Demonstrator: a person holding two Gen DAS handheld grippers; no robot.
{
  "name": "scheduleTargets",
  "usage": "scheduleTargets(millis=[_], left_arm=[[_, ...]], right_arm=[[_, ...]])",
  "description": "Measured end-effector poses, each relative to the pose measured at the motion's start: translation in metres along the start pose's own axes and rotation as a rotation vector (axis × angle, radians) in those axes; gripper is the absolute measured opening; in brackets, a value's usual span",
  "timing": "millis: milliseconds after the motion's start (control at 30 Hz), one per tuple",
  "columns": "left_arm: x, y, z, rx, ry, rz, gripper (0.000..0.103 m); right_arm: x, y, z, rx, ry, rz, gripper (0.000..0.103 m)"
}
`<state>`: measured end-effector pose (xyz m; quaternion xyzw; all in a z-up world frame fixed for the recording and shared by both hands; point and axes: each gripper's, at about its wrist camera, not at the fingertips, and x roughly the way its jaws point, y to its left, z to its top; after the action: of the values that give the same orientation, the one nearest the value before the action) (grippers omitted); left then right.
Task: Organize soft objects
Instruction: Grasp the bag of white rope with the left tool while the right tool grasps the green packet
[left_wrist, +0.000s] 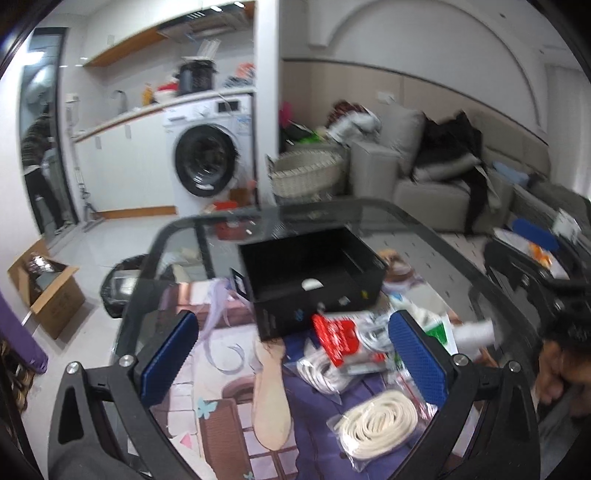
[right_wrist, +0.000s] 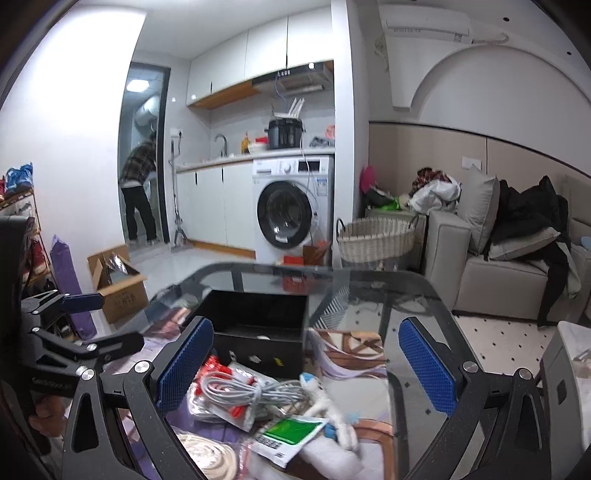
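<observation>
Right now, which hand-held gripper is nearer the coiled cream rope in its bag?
Left. The left hand-held gripper hangs open just above the cream rope; the right hand-held gripper is open further right, the rope beneath its left finger.

Bagged cream rope (left_wrist: 376, 419) — coiled, flat — before open black box (left_wrist: 314, 280)

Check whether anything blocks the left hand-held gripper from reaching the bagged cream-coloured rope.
Nothing visible does. The left hand-held gripper is open above the table, and the bagged cream rope lies uncovered near its right finger. The bagged white cable sits beside it, not over it.
</observation>
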<state>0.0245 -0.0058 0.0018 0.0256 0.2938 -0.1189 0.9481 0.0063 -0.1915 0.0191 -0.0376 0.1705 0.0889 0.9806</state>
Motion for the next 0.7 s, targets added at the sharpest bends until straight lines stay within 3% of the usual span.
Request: scheduleTargets(millis=[200, 300, 433, 533, 700], left_arm=[[0.020, -0.031, -0.009, 0.172, 0.177, -0.117, 0.103], [0.028, -0.053, -0.023, 0.280, 0.246, -0.156, 0.103], [0.040, -0.067, -0.043, 0.333, 0.345, -0.206, 0.103], [0.046, -0.076, -0.054, 0.364, 0.382, -0.212, 0.103], [0.055, -0.084, -0.063, 0.396, 0.420, -0.204, 0.103]], right_arm=[[0.037, -0.004, -0.006, -0.068, 0.218, 0.029, 0.102], [0.060, -0.010, -0.019, -0.040, 0.364, 0.083, 0.089], [0.084, -0.013, -0.046, 0.009, 0.538, 0.151, 0.076], [0.095, -0.009, -0.067, 0.007, 0.618, 0.192, 0.068], [0.096, -0.002, -0.079, 0.000, 0.639, 0.209, 0.064]])
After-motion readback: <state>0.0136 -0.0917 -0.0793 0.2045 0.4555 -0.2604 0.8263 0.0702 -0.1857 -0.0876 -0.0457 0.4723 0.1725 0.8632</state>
